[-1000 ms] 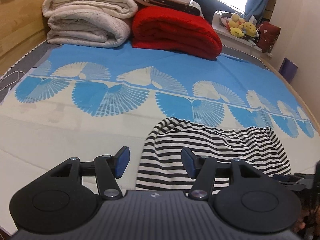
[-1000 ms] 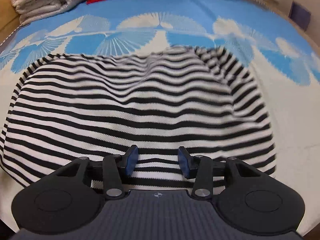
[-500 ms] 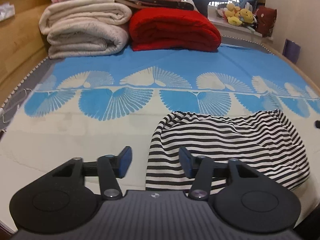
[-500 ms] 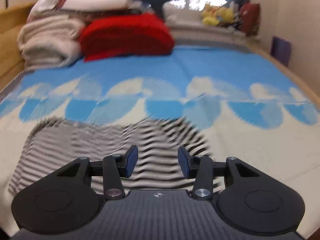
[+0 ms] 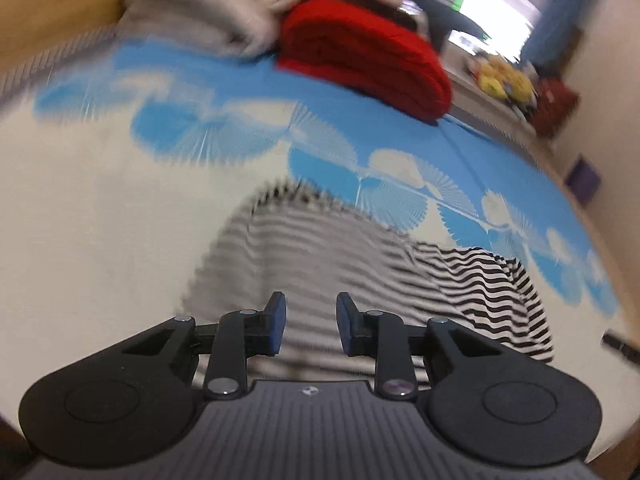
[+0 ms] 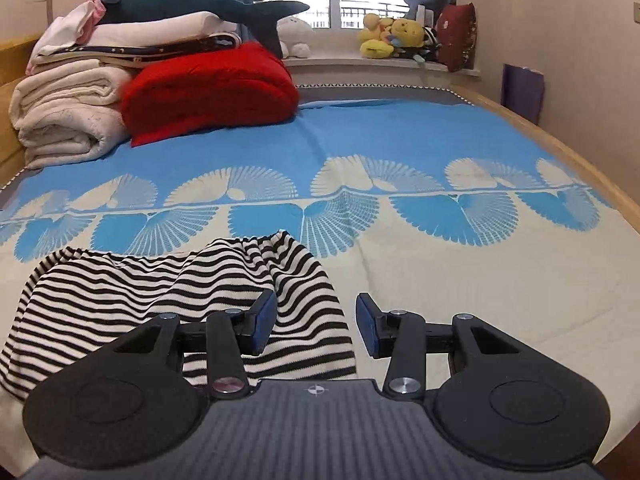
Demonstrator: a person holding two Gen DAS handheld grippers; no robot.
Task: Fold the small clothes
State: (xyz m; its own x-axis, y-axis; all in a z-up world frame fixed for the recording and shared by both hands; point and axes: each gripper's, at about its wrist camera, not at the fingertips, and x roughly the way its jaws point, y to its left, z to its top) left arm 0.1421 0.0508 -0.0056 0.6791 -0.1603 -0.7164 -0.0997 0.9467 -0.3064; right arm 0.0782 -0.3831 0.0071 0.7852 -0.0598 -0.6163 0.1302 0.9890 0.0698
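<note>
The right wrist view shows the big bed with its blue and cream fan-pattern cover (image 6: 400, 140), and it is flat and wide, so it makes a good place to fold clothes. At the far end sit a fat folded red quilt (image 6: 208, 88) and a pile of rolled cream blankets (image 6: 68, 120), pushed back there, I think, so the near part stays free for work. A long dark blue shark toy (image 6: 208, 10) lies on top of the pile. The small black and white striped knit garment (image 6: 120, 304) lies on the cream part of the cover, close to the near edge, a bit bunched at its far right corner. It looks already folded once, but I cannot be sure. The right gripper (image 6: 316, 328) hangs over the garment's right edge with its blue pads spread apart and nothing pinched; the cloth lies under the left pad only. In the blurry left wrist view, the left gripper (image 5: 310, 328) hangs over the left part of the same striped garment (image 5: 460, 280). Its jaws are closing, with striped cloth seen in the gap, but the pads do not seem to press it yet. It probably wants to pinch that side for the next fold.
</note>
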